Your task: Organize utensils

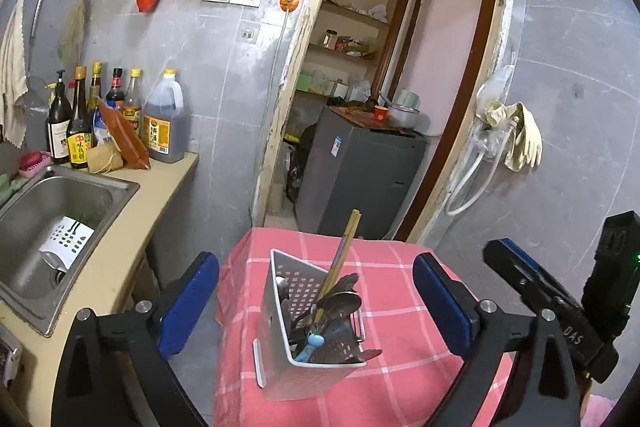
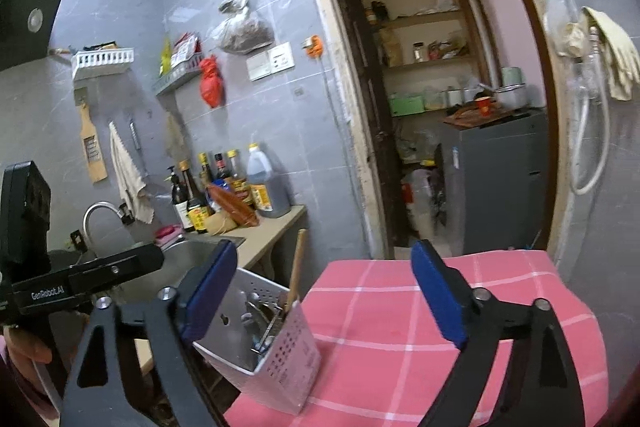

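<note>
Utensil caddy point(image 1: 304, 339), white and perforated, upright on pink checked tablecloth point(image 1: 400, 367) near the cloth's left edge. Inside: dark metal spoons point(image 1: 340, 303), a blue-handled utensil point(image 1: 310, 345), and wooden chopsticks point(image 1: 342, 263) leaning up and to the right above the rim. Left gripper point(image 1: 316, 301) with blue pads spread wide, one either side of the caddy, not touching it, nothing held. Right gripper point(image 2: 326, 307) likewise spread wide and holding nothing, above the cloth just right of the caddy point(image 2: 260, 339). Far left: steel sink point(image 1: 60, 211) set in beige counter point(image 1: 160, 179), sauce bottles point(image 1: 116, 119) against grey tiled wall. Far centre: open doorway point(image 1: 400, 67).
</note>
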`<state>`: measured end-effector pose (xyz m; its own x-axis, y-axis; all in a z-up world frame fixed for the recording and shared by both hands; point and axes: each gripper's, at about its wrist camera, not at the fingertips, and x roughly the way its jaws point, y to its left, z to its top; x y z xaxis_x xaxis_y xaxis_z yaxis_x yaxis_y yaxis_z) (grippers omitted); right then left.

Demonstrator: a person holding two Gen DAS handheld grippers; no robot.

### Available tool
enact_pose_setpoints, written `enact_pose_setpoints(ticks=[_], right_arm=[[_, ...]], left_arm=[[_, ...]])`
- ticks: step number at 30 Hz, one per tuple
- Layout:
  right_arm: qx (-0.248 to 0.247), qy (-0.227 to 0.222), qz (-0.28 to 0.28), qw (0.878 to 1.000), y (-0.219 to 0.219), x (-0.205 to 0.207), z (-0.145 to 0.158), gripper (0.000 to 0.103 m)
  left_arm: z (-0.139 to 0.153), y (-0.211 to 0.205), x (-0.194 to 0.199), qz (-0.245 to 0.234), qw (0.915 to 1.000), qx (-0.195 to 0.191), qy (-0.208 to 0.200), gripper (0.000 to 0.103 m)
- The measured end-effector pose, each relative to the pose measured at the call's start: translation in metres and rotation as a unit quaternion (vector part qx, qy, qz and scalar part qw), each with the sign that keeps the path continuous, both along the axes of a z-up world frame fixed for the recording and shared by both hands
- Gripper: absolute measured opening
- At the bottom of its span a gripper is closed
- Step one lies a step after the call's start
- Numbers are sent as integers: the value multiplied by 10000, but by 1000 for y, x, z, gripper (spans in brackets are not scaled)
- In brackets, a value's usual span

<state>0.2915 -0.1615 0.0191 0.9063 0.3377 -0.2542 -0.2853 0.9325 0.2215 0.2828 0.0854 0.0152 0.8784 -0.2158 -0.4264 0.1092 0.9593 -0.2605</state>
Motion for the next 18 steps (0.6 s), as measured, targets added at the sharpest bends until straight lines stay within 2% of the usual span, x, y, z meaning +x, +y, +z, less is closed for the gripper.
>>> enact_pose_setpoints(ticks=[6,18], right_arm=[[24,-53,-266,9996,-22,-18,9,101],[-129,-195,-533,9983,-56,-79,23,102]], left_arm=[[7,-10,-15,54,9997,194,-154,102],[14,-43,-69,104,9984,292,-467,103]])
